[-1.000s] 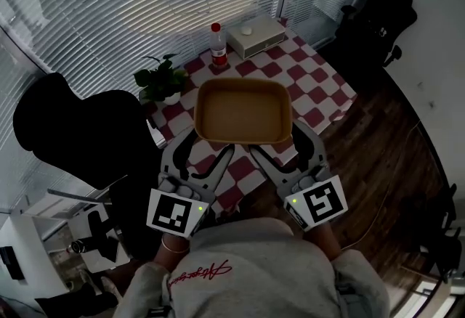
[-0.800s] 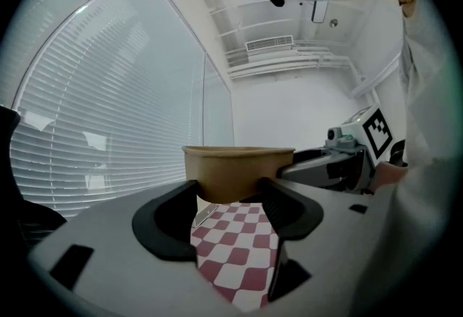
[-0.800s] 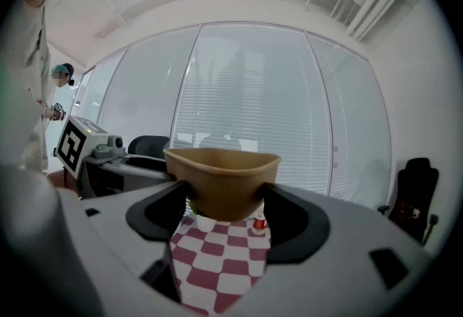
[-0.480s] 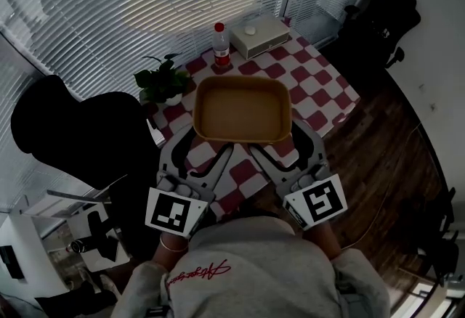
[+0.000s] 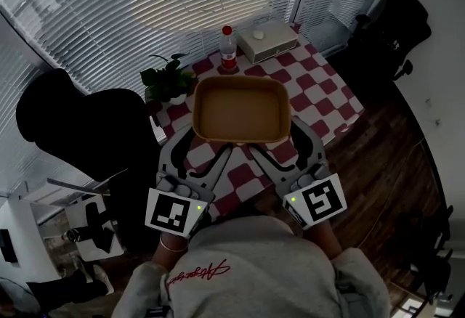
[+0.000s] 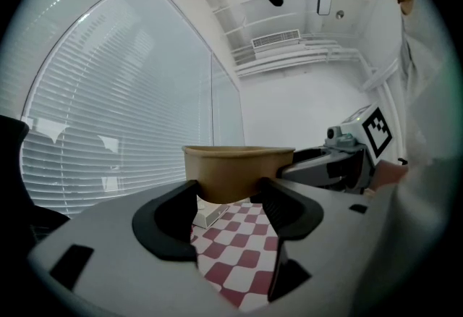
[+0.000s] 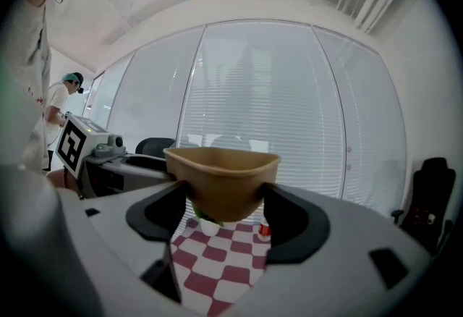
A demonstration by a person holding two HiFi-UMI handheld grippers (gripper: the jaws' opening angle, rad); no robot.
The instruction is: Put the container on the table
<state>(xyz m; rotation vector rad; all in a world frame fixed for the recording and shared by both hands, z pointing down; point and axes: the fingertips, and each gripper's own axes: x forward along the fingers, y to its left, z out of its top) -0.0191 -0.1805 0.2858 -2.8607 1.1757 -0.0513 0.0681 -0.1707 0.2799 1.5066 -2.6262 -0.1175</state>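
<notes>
L gripper (image 5: 203, 152) & R gripper (image 5: 279, 149) are each clamping a near corner of the tan container (image 5: 240, 109) (jaws standing wide, pads pressing its walls in both gripper views). They're holding it level in the air, open side up, over the red-and-white checked table (image 5: 320, 102). Bottle (image 5: 228, 48), plant (image 5: 167, 79) & white box (image 5: 269, 39) are sitting at the table's far end.

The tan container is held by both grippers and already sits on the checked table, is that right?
Not quite. The tan container is held by the left gripper and right gripper, but it is not on the checked table: it hangs in the air above it. The left gripper view shows the table well below its base.
</notes>
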